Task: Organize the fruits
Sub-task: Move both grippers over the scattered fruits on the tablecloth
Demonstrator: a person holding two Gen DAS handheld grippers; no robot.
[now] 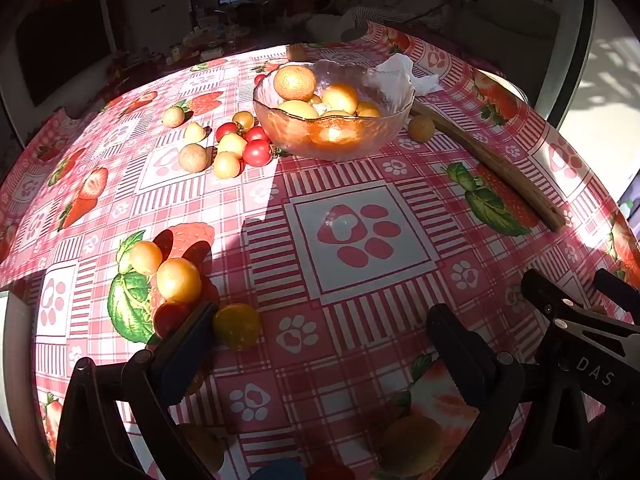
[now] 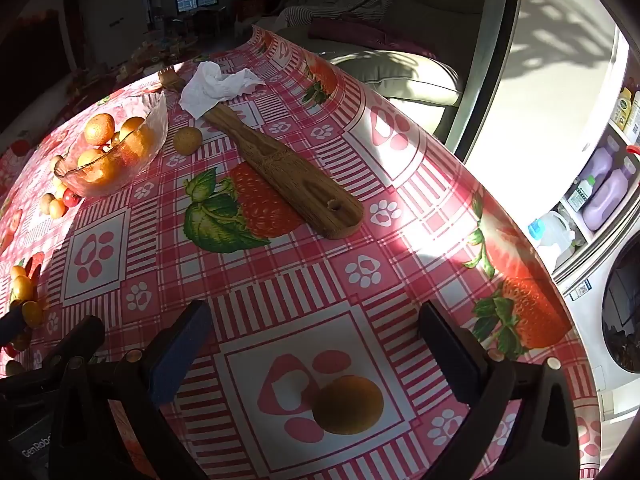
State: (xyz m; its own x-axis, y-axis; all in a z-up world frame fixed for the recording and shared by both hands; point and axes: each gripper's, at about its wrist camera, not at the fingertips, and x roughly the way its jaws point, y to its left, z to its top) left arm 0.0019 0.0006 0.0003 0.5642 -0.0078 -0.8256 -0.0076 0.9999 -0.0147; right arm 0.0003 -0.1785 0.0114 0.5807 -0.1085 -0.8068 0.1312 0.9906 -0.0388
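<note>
A glass bowl (image 1: 334, 136) holds several orange and yellow fruits at the far side of the table; it also shows in the right wrist view (image 2: 156, 120). Cherry tomatoes (image 1: 256, 152) and small yellow fruits (image 1: 226, 165) lie left of the bowl. More yellow fruits (image 1: 178, 280) lie near my left gripper (image 1: 324, 328), which is open and empty, with one yellow fruit (image 1: 237, 326) just inside its left finger. My right gripper (image 2: 316, 328) is open and empty above a brownish round fruit (image 2: 348, 404) lying between its fingers.
A long wooden paddle (image 2: 280, 168) lies right of the bowl, with a crumpled white tissue (image 2: 218, 88) at its far end and a small brown fruit (image 2: 187, 140) beside it. The table edge (image 2: 532, 248) curves along the right; a washing machine (image 2: 616, 312) stands beyond.
</note>
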